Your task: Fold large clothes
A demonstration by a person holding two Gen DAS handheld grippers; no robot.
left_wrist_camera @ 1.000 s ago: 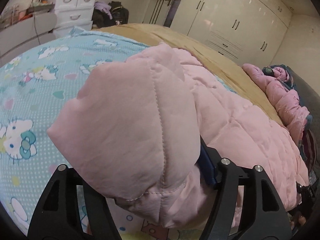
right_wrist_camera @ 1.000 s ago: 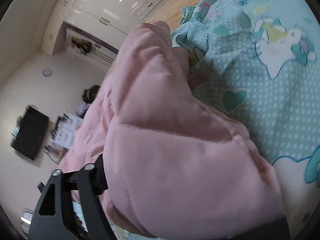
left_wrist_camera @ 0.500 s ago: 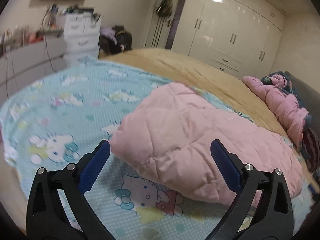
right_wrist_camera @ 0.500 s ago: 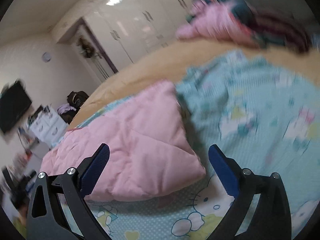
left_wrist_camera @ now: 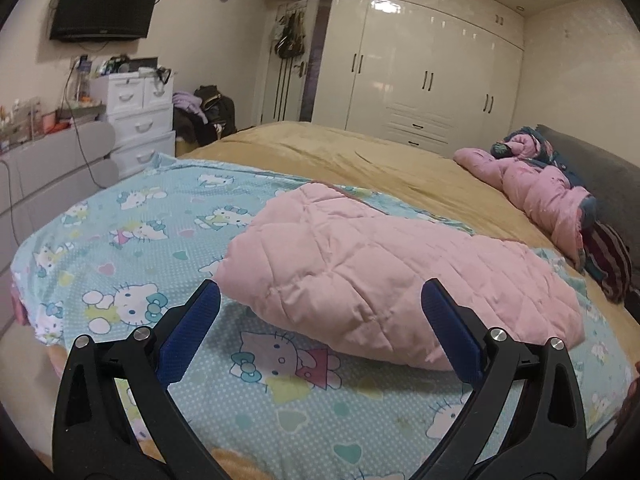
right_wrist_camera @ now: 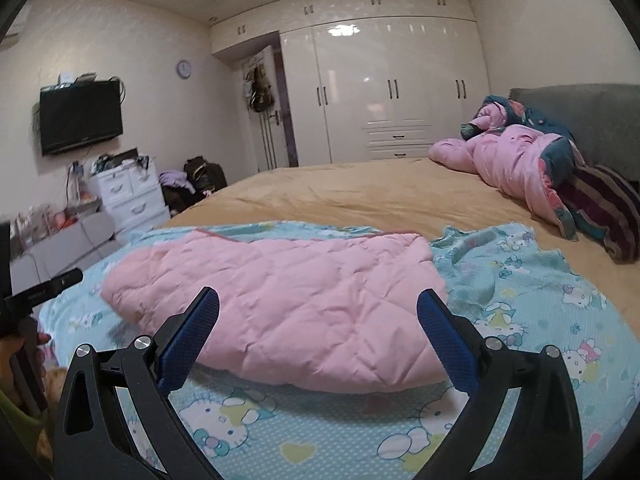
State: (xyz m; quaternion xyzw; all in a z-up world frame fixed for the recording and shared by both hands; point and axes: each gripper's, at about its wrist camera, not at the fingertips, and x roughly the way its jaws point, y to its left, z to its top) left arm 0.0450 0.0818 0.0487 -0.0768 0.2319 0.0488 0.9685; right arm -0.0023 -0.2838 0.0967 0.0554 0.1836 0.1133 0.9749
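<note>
A pink quilted padded coat [left_wrist_camera: 384, 280] lies folded into a flat bundle on a light blue cartoon-cat sheet [left_wrist_camera: 132, 224] on the bed. It also shows in the right wrist view [right_wrist_camera: 288, 304]. My left gripper [left_wrist_camera: 320, 300] is open and empty, held back from the coat's near edge. My right gripper [right_wrist_camera: 318, 300] is open and empty, also just short of the coat's near edge. Part of the left gripper tool [right_wrist_camera: 44, 284] shows at the left edge of the right wrist view.
A heap of other pink and dark clothes [right_wrist_camera: 536, 168] lies at the bed's far right by a grey headboard [right_wrist_camera: 592, 120]. The tan bedspread [right_wrist_camera: 360, 192] stretches behind the sheet. White drawers [left_wrist_camera: 136, 124], a wall TV [left_wrist_camera: 104, 4] and white wardrobes [right_wrist_camera: 392, 88] stand beyond.
Both grippers let go of the pink coat, opened and pulled back and up. The coat now lies folded on the sheet.
</note>
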